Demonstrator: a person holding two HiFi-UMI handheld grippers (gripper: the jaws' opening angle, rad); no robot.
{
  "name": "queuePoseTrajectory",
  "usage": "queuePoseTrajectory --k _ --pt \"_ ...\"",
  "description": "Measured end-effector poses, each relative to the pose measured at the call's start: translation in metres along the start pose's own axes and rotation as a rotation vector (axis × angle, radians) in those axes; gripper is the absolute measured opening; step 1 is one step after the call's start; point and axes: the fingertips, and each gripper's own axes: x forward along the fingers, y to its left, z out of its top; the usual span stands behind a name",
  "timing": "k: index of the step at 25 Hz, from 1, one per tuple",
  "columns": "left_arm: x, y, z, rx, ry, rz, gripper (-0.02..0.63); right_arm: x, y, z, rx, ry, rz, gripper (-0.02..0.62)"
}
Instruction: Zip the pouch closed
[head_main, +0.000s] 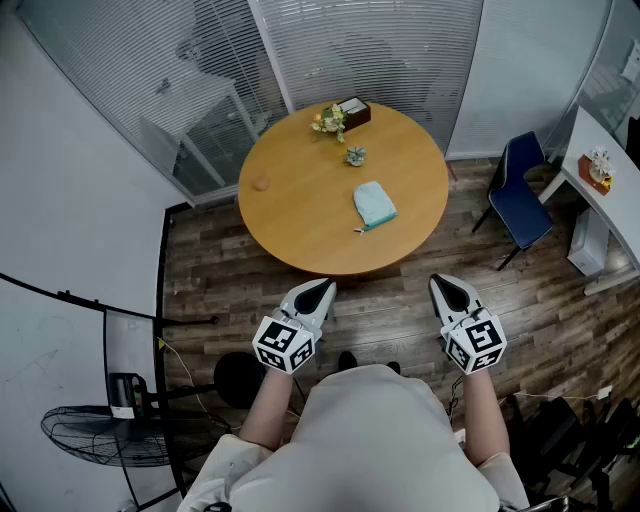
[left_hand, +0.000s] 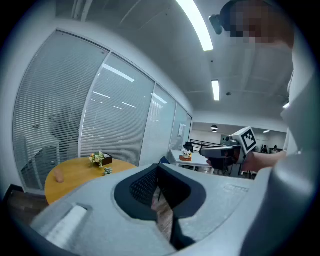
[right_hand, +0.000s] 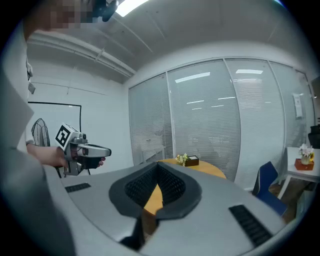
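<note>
A teal pouch (head_main: 374, 205) lies flat on the right half of a round wooden table (head_main: 300, 215), with its zip pull at the near corner. Neither gripper view shows the pouch. My left gripper (head_main: 321, 286) and right gripper (head_main: 447, 282) are both held over the wood floor in front of the table, well short of the pouch. Each is shut with nothing between its jaws. In the left gripper view the pads (left_hand: 150, 186) meet at the tip, and the right gripper (left_hand: 226, 151) shows beside it. The right gripper view shows its pads (right_hand: 170, 185) closed, pointing towards the table (right_hand: 212, 170).
On the far side of the table stand a flower bunch (head_main: 330, 122), a dark box (head_main: 354, 110) and a tiny plant (head_main: 355, 155); a small round thing (head_main: 261, 184) sits at its left. A blue chair (head_main: 520, 195) and white desk (head_main: 600, 185) are right, a fan (head_main: 110, 435) lower left.
</note>
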Motion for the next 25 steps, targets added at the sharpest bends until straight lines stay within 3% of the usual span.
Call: queuePoseTrajectory --k 25 --pt "-0.001 0.023 -0.012 -0.004 0.034 -0.081 0.021 0.021 0.026 -0.004 0.02 0.001 -0.048 0.006"
